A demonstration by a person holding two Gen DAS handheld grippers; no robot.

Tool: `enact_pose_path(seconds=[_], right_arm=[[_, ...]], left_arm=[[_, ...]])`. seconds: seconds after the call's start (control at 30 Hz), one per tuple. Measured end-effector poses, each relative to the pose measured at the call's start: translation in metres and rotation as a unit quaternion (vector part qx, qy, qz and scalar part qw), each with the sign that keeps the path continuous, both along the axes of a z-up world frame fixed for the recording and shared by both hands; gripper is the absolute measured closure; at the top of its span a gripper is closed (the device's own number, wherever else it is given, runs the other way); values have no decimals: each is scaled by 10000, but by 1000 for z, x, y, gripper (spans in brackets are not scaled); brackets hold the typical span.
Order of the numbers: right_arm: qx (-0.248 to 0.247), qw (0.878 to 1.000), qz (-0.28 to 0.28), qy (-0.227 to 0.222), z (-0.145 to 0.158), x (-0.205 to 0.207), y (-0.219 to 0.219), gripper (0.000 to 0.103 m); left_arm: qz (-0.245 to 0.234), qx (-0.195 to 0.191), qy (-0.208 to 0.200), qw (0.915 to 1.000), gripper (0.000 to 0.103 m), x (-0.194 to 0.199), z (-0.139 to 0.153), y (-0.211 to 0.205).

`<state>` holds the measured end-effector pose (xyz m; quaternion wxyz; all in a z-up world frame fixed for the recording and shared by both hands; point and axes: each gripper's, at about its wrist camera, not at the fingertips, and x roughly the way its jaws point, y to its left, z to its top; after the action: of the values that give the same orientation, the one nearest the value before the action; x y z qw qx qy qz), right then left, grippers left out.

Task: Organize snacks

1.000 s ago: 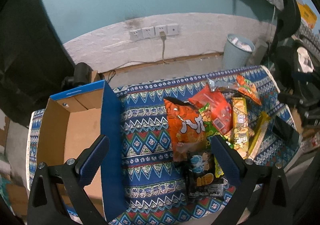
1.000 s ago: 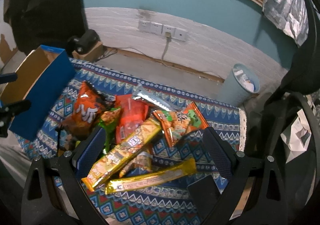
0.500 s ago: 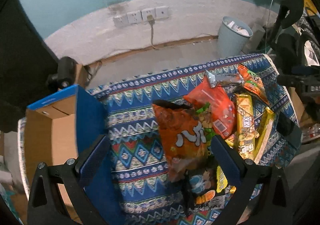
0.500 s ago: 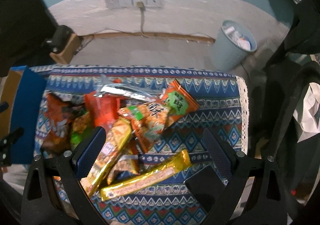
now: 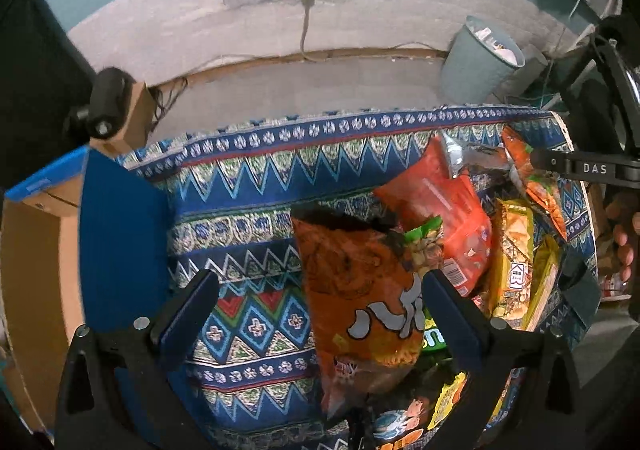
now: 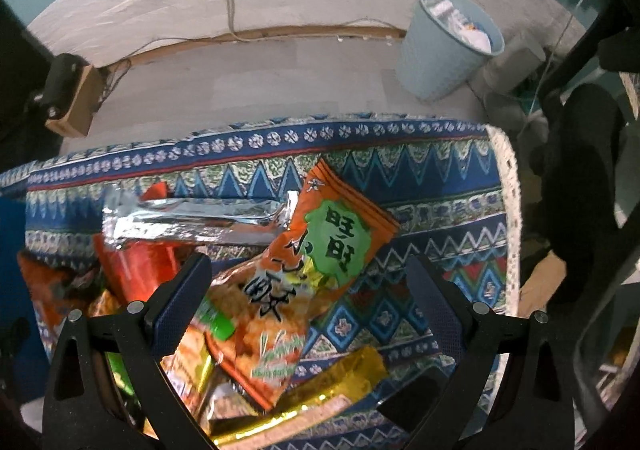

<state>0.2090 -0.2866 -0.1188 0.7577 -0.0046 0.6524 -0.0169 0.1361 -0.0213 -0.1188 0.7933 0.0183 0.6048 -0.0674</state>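
While the left tongs [image 5: 320,314] hang spread wide and grasping nothing, a large crinkled orange chip bag with white lettering [image 5: 360,294] lies between their blue-padded fingers [image 5: 188,310] on the table draped in a blue zigzag-patterned cloth [image 5: 248,186]. To its right sit a red-orange plastic pouch [image 5: 444,206], a long yellow snack packet [image 5: 514,262] and a dark packet with cartoon print [image 5: 400,422] at the bottom edge. An open cardboard box with blue outer sides [image 5: 116,234] stands at the left end of the table.

From the right wrist, the right tongs [image 6: 306,300] are likewise released, poised above an orange rice-cracker bag with a green label [image 6: 304,282]. A crumpled silver foil wrapper [image 6: 192,222] lies behind it, a shiny gold wrapper [image 6: 336,386] in front. A pale blue waste bin [image 6: 444,54] stands on the floor beyond.
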Motion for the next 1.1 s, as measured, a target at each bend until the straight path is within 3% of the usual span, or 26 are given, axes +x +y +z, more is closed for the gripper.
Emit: enact_pose_path(seconds=[0.17,0.4,0.67,0.77,0.83,0.9,1.0,1.1], right_arm=[[36,9998,-6,217,-15,-7,-13,7],[143,9989,-184,395,-32,-29,-41,7],[256,9996,53,131,-46,-35,-38,7],[307,9993,167,152,-57,-34,-33,17],[274,9992,226,178,-62,-35,-29,30],[192,9992,285,203,-66,-34,-27,38],[-16,9984,567,92,-66,-36,-20,42],[-144,9972,740,4,-63,-39,-18,53]], left_arm=[[49,-174,188,9997,0,-2,-11,-5],[-24,-63,376,9993,0,-7,-25,-18],[-165,146,491,9986,0,-6,-44,-29],[-249,280,583,9976,1,-6,-54,-29],[-296,206,596,9976,4,-6,-58,-26],[-330,67,590,9977,16,-6,-60,-21],[-272,-166,614,9976,28,-6,-59,-13],[-277,-76,530,9982,44,-6,-56,-9]])
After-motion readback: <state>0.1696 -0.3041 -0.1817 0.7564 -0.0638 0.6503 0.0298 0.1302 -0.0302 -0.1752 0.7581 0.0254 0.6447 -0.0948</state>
